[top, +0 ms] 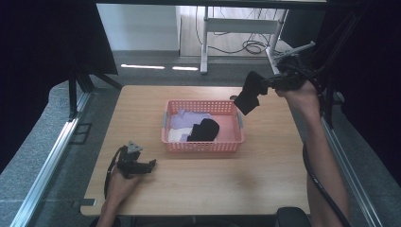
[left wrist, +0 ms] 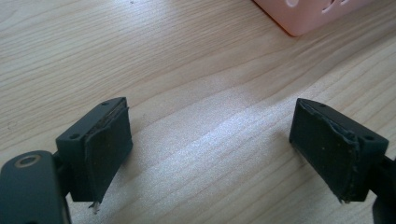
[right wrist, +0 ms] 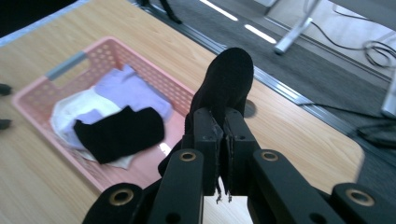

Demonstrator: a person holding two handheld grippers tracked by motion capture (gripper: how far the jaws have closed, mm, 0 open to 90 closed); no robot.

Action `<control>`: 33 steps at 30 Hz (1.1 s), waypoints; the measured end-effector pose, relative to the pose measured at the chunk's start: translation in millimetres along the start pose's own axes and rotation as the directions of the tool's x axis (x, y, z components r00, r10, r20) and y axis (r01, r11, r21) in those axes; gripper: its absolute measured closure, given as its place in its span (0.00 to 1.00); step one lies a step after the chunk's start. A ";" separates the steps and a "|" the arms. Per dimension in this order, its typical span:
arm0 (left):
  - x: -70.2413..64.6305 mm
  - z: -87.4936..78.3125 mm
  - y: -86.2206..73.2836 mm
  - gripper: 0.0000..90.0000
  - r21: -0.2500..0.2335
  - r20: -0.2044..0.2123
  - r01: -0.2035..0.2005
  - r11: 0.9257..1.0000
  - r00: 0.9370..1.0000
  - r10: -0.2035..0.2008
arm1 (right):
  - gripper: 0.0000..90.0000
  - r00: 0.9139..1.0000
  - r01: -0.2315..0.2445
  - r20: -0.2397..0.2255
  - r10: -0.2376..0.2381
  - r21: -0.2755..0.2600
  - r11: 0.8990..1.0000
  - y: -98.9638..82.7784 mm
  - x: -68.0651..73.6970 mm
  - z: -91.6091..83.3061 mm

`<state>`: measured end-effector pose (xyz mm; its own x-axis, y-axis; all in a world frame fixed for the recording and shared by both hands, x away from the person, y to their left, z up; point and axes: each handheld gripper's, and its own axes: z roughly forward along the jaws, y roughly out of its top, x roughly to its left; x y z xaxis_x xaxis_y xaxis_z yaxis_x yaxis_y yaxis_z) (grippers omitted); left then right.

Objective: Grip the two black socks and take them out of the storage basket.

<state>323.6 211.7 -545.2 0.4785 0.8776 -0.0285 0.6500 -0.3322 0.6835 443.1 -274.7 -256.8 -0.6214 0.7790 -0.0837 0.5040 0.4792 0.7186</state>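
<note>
A limp black fabric sock (top: 249, 92) hangs in the air, pinched between the closed jaws of the right gripper (top: 265, 84), which a person's right hand (top: 297, 91) holds above the table's far right part, at about two o'clock from the basket. In the right gripper view the two black jaws press together on the sock's cloth (right wrist: 224, 86), which bulges above them and droops below.

Just below and left of the hanging sock sits a pink perforated plastic basket (top: 203, 146) with grey handles, near the middle of the light wooden table (top: 213, 189). Inside it lie another black sock (top: 204, 129) at about five o'clock, a pale lilac cloth (top: 187, 118) at about ten o'clock, and a white cloth (top: 176, 135) at about eight o'clock.

At about eight o'clock from the basket, well apart from it, the left gripper (top: 150, 164) rests low over the table in the person's left hand (top: 120, 182). In the left gripper view its jaws stand wide apart with bare wood between them, and a corner of the pink basket (left wrist: 308, 16) shows at one o'clock.
</note>
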 end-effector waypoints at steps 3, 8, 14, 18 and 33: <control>-0.3 0.3 0.0 0.14 -0.003 0.000 0.004 1.000 1.000 -0.004 | 0.95 0.999 -0.029 0.025 0.029 0.005 1.000 -10.7 -11.2 -6.0; -0.2 0.2 0.0 0.14 -0.003 0.000 0.003 1.000 1.000 -0.003 | 0.95 0.996 -0.069 0.061 0.067 0.037 0.997 -33.0 -27.0 -5.7; -0.3 0.5 -0.2 0.14 -0.007 -0.001 0.004 1.000 1.000 -0.004 | 0.95 0.989 -0.118 0.097 0.110 0.081 0.990 -61.3 -40.2 8.5; -0.3 0.3 -0.2 0.14 -0.004 0.000 0.004 1.000 1.000 -0.004 | 0.95 0.985 -0.149 0.109 0.136 0.121 0.981 -88.5 -45.9 28.8; -0.4 0.1 -0.2 0.14 -0.003 0.000 0.004 1.000 1.000 -0.004 | 0.93 0.979 -0.201 0.095 0.183 0.250 0.947 -160.2 -43.4 92.4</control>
<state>323.4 211.4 -545.5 0.4756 0.8791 -0.0314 0.6505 -0.3275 0.6853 444.7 -347.9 -432.1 -0.4589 0.8883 -0.0162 0.7524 0.3983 0.5246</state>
